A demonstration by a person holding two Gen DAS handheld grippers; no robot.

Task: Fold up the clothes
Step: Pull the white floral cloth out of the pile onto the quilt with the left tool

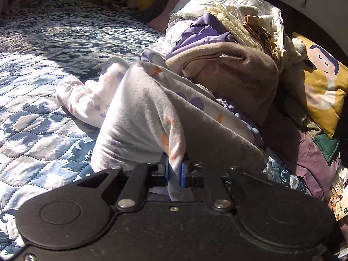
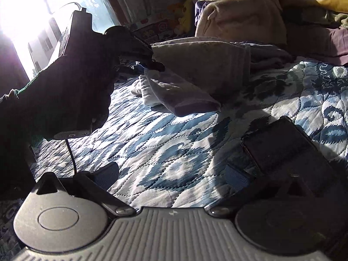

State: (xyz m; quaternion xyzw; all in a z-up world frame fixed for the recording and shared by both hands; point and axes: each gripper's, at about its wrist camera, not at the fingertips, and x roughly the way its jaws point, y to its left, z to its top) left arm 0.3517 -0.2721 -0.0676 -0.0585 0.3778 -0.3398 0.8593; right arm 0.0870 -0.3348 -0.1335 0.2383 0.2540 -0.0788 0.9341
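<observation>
Blue pads of the left gripper [image 1: 174,171] pinch a fold of the pale fleece garment printed with purple and orange shapes [image 1: 139,108], lifting it off the blue-and-white quilted bedspread [image 1: 43,113]; its far end still trails on the quilt. Behind the garment rises a heap of laundry [image 1: 226,50] — tan fleece, purple knit, cream cloth — and beside that heap leans a yellow cartoon cushion [image 1: 322,87]. The right gripper [image 2: 171,176] hovers over the quilt with its jaws spread wide and nothing between them. A black phone [image 2: 280,143] lies beside it — a sunlit window [image 2: 28,6] glares beyond the garment.
</observation>
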